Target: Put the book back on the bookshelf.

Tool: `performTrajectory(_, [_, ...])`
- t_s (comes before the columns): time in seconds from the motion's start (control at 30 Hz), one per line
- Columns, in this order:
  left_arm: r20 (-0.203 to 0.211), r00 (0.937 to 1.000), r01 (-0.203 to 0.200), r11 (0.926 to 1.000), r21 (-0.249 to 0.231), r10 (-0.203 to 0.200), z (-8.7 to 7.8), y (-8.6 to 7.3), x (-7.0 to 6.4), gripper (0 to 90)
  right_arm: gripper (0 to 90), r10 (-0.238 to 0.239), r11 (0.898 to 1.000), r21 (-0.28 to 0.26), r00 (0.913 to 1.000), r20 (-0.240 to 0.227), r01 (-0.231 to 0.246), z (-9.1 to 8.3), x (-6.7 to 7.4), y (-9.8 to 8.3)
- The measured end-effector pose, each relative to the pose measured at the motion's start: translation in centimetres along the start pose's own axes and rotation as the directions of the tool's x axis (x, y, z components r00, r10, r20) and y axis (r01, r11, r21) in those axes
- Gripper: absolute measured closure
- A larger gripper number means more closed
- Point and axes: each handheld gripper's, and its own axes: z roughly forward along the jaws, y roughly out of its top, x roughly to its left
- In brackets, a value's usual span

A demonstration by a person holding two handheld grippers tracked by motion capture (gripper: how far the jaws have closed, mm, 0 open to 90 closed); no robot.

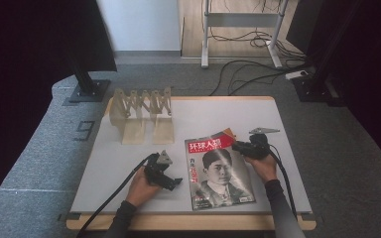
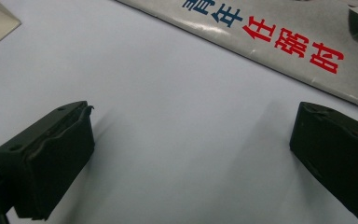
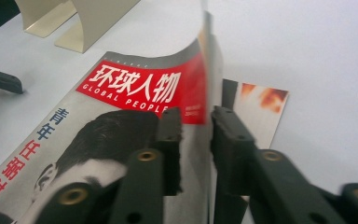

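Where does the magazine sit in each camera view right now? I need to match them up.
High view: magazine lies right of centre, its upper right edge at the right gripper.
Left gripper view: its cover crosses the top right.
Right gripper view: its lifted edge stands between the jaws.
Shared landmark: the red lettering down the cover's edge.

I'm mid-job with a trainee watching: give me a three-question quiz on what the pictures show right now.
1. True or false: the right gripper has its jaws on the lifted right edge of the magazine.
2. Which thing stands at the far left of the table? A) a folding rack B) a kettle C) a laptop
3. Fill in: the left gripper rests with its jaws ____ over bare table, left of the magazine.

Key: 1. True; the right gripper view shows the cover's edge curled up between the two pads. 2. A, the folding rack. 3. open.
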Motion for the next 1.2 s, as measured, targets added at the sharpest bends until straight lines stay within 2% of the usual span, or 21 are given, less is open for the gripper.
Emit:
performTrajectory(0.03, [0.0, 1.0, 0.0, 1.0, 0.0, 0.0, 0.0, 0.0, 0.0, 0.0, 81.8, -0.013, 1.0, 0.001, 0.9998, 0.013, 0.013, 0.0, 0.2, 0.0])
performTrajectory(0.1, [0.0, 1.0, 0.0, 1.0, 0.0, 0.0, 0.0, 0.0, 0.0, 0.0, 84.9, -0.018, 1.0, 0.002, 0.9996, 0.022, 0.018, 0.0, 0.3, 0.1])
performTrajectory(0.3, [0.0, 1.0, 0.002, 1.0, 0.0, -0.002, 0.0, 0.0, 0.0, 0.0, 86.8, -0.04, 0.999, 0.0, 0.9985, 0.039, 0.04, -0.3, 0.9, 0.4])
performTrajectory(0.33, [0.001, 1.0, -0.001, 0.9999, 0.011, 0.001, 0.0, 0.1, 0.0, 0.0, 86.9, -0.057, 0.998, -0.007, 0.9976, 0.04, 0.057, -0.6, 1.3, 0.7])
performTrajectory(0.5, [0.003, 0.9999, -0.01, 0.9997, 0.02, 0.01, -0.1, 0.4, 0.0, 0.9, 87.0, -0.08, 0.997, -0.02, 0.9965, 0.024, 0.081, -1.4, 2.1, 1.3])
performTrajectory(0.53, [0.008, 0.9999, -0.009, 0.9998, 0.017, 0.009, -0.1, 0.4, 0.0, 1.5, 87.0, -0.098, 0.995, -0.023, 0.995, 0.019, 0.098, -1.8, 2.4, 1.5])
performTrajectory(0.63, [0.058, 0.9983, 0.0, 0.9999, 0.015, 0.0, -0.1, 1.0, -0.3, 2.8, 87.1, -0.107, 0.994, -0.035, 0.9942, 0.008, 0.107, -2.3, 2.9, 1.8])
performTrajectory(0.7, [0.073, 0.9973, -0.001, 0.9999, 0.011, 0.0, -0.1, 1.2, -0.4, 3.3, 87.1, -0.112, 0.993, -0.038, 0.9937, 0.005, 0.112, -2.5, 3.0, 1.9])
performTrajectory(0.73, [0.104, 0.9945, 0.005, 1.0, -0.007, -0.004, -0.2, 1.7, -0.5, 5.1, 87.1, -0.123, 0.992, -0.042, 0.9924, 0.002, 0.123, -2.8, 3.3, 2.2])
performTrajectory(0.83, [0.122, 0.9925, 0.011, 0.9999, -0.01, -0.009, -0.3, 2.2, -0.5, 6.6, 87.1, -0.133, 0.99, -0.049, 0.9911, -0.007, 0.132, -3.3, 3.8, 2.5])
performTrajectory(0.9, [0.164, 0.9862, 0.031, 0.9991, -0.028, -0.026, -0.3, 2.7, -0.4, 9.0, 87.2, -0.136, 0.989, -0.056, 0.9906, -0.014, 0.135, -3.6, 4.1, 2.7])
performTrajectory(0.97, [0.172, 0.9843, 0.044, 0.9988, -0.023, -0.039, -0.2, 3.0, -0.3, 10.5, 87.2, -0.151, 0.987, -0.067, 0.9884, -0.019, 0.149, -4.0, 4.4, 2.9])
performTrajectory(1.1, [0.179, 0.9828, 0.046, 0.9989, -0.01, -0.044, 0.1, 3.2, -0.3, 11.9, 87.2, -0.162, 0.984, -0.072, 0.9864, -0.024, 0.16, -4.5, 5.0, 3.1])
performTrajectory(1.13, [0.199, 0.979, 0.048, 0.9988, -0.009, -0.046, 0.4, 3.4, -0.3, 12.8, 87.2, -0.171, 0.983, -0.08, 0.9849, -0.028, 0.168, -4.8, 5.2, 3.3])
performTrajectory(1.2, [0.211, 0.9763, 0.051, 0.9986, -0.01, -0.048, 0.7, 3.5, -0.3, 13.5, 87.2, -0.175, 0.981, -0.089, 0.984, -0.03, 0.172, -5.2, 5.4, 3.4])
